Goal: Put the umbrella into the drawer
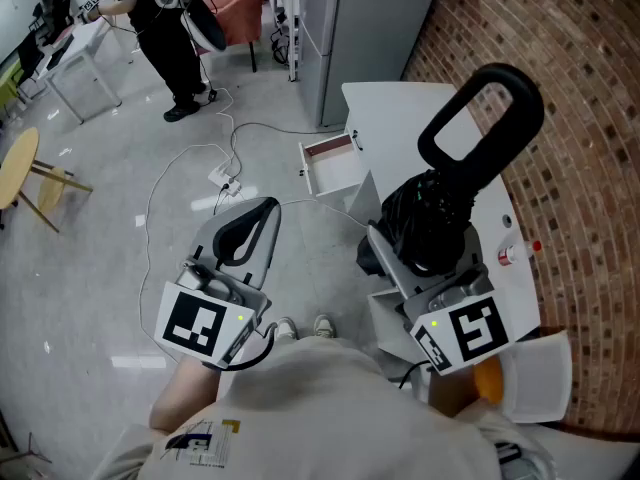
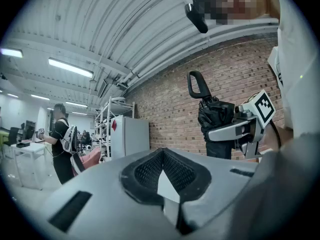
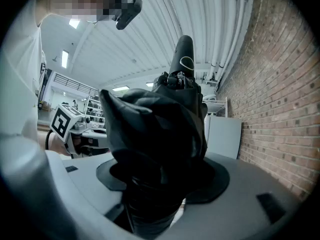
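A folded black umbrella with a loop handle stands upright in my right gripper, whose jaws are shut on its bundled canopy. In the right gripper view the umbrella fills the space between the jaws and its handle points up. The left gripper view shows the umbrella to the right, in front of the brick wall. My left gripper hovers over the floor to the left, shut and empty, its pads meeting. An open white drawer sticks out of the white cabinet ahead of both grippers.
A brick wall runs along the right. A grey cabinet stands behind the drawer. Cables and a power strip lie on the floor. A person stands at the far left, near a round wooden table.
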The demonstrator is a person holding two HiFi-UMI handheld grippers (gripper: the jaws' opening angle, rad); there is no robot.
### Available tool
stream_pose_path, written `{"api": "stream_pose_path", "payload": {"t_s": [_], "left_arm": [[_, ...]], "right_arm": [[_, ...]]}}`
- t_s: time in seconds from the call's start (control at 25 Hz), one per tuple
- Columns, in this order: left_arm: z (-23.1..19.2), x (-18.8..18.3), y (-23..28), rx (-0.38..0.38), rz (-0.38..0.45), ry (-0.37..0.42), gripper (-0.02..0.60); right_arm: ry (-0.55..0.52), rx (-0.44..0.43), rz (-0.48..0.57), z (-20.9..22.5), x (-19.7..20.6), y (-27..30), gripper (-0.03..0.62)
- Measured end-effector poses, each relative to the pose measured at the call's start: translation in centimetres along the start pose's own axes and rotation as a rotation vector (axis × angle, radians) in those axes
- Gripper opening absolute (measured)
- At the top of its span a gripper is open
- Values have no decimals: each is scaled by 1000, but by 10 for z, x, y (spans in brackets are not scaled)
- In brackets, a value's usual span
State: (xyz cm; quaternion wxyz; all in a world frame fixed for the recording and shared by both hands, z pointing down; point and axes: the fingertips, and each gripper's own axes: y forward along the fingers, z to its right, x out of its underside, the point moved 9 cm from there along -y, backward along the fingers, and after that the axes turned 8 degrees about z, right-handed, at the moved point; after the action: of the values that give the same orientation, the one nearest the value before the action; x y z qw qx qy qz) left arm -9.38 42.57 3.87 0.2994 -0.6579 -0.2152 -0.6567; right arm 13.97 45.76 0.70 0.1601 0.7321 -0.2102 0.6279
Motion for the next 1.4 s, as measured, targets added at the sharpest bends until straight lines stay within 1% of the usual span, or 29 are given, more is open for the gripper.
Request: {"api": "stream_pose_path", "payload": {"t_s": [0.16,0.24,0.4,0.56,0.68,0.92,1.08,1.2,1.32,1.4], "left_arm": [[3,2,3,-5,0,-1,9],[5,3,4,-9,-12,-3,9],[9,4,11,-3,-7,-1,9],[15,7,16,-4,-24,-3,9],[19,9,19,-12,-48,-2,9],[26,11,29,-34,-46,2,9],[36,14,35,-42,-30,3,9],[45,16,40,-56,-29,5,9],[53,20,43,-80,-49,6,9],[59,21,47,-79,-39,16,9]], "right_arm": [[7,4,3,3,3,-3,285],[15,4,3,4,3,-3,285],[21,-11,-11,10,4,-3,285],[23,-19,-15,16,7,-5,285],[34,-20,-16,23,10,-8,285],[37,-31,-18,38,17,-11,285],[35,-49,-21,49,22,-13,285],[39,-69,-22,57,29,-16,285],[37,-83,-24,66,35,-20,285],[39,-90,-27,71,38,-22,285]]}}
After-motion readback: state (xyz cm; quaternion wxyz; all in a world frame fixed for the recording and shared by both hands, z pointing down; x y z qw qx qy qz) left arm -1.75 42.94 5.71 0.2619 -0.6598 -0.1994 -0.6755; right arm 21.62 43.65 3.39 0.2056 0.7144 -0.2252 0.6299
